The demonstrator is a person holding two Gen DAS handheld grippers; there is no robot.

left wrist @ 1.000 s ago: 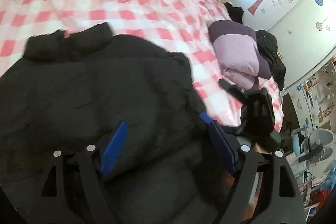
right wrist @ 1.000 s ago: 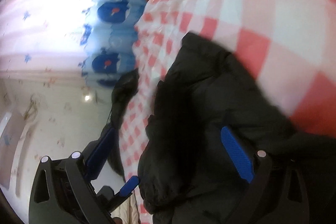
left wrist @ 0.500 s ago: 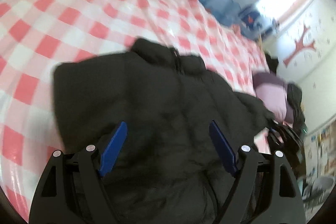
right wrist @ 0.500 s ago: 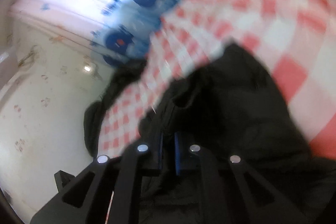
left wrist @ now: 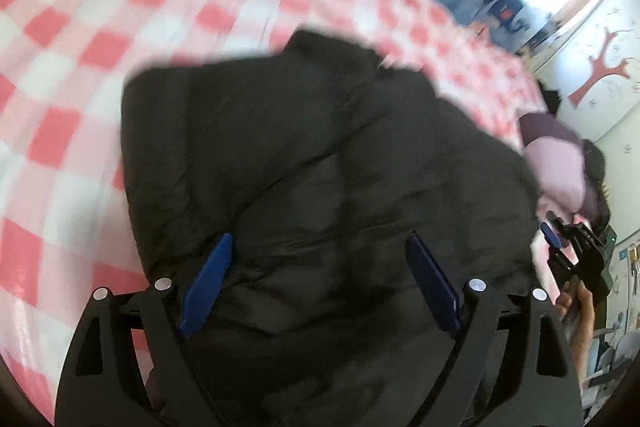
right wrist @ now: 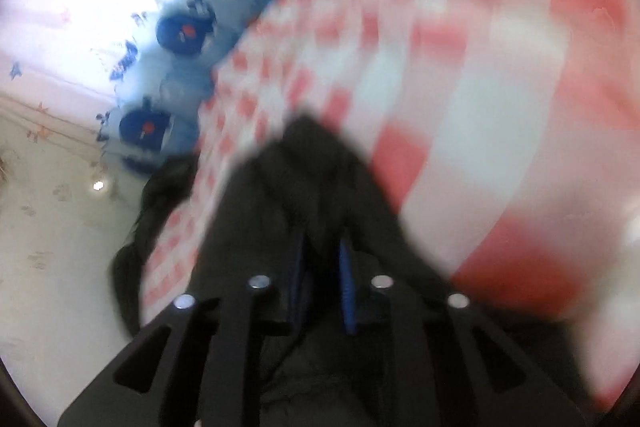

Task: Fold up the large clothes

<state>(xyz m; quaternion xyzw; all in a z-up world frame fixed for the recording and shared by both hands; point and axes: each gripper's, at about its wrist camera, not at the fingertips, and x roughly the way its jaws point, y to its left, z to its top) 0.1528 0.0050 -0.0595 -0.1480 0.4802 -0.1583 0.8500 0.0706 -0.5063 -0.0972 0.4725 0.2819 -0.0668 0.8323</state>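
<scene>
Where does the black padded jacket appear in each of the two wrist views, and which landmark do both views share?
Left wrist view: the black padded jacket fills the centre and bottom, spread on the bed under the wide-open left gripper.
Right wrist view: the jacket is at bottom centre, a fold of it pinched in the right gripper.
Shared landmark: the pink-and-white checked bedcover beneath the jacket.

Left gripper [left wrist: 320,283], jaws wide, over black jacket [left wrist: 304,155] on checked sheet [left wrist: 100,39].

pink checked bedcover [left wrist: 120,27], whale-print curtain [right wrist: 176,31], tree decal [left wrist: 600,71]
</scene>
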